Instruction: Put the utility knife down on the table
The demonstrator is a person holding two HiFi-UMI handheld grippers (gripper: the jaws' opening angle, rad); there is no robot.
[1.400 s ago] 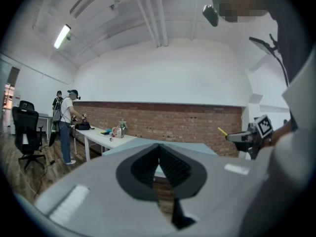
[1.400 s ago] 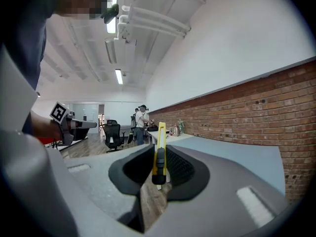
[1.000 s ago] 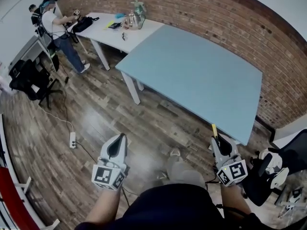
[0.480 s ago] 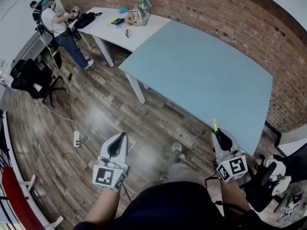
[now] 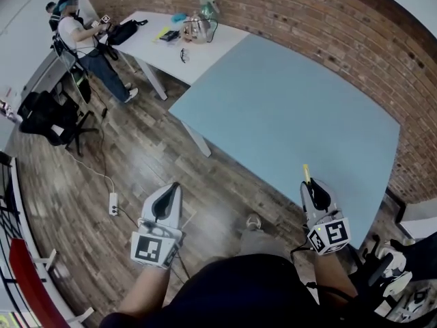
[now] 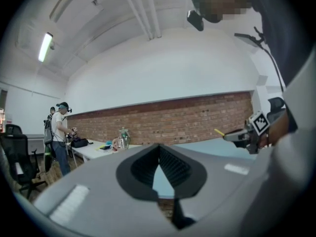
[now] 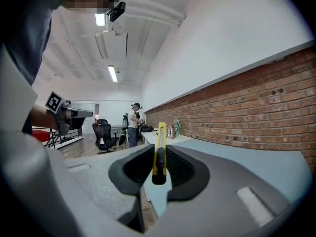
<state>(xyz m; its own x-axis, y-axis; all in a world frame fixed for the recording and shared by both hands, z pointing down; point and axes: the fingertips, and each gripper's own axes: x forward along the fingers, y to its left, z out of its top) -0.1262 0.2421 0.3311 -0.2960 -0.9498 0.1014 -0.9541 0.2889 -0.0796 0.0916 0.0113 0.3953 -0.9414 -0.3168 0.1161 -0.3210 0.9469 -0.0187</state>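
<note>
My right gripper [image 5: 308, 184] is shut on a yellow and black utility knife [image 5: 306, 173], which is held level and sticks out past the fingertips. In the head view the knife tip sits over the near edge of the light blue table [image 5: 287, 108]. In the right gripper view the knife [image 7: 160, 139] stands on edge between the pads of that gripper [image 7: 159, 154], pointing along the table. My left gripper [image 5: 174, 186] hangs over the wooden floor, left of the table, shut with nothing in it; in its own view that gripper [image 6: 159, 147] has touching fingertips.
A white table [image 5: 147, 43] with a kettle, a bottle and small items adjoins the blue one at the back left, with a person [image 5: 78, 36] at its end. A black chair [image 5: 51, 118] and a power strip [image 5: 113, 203] are at the left. A brick wall [image 5: 328, 26] runs behind.
Both grippers have moved forward toward the blue table. The knife tip, over the floor before, now reaches over the table's near edge. The grip on the knife is unchanged.
</note>
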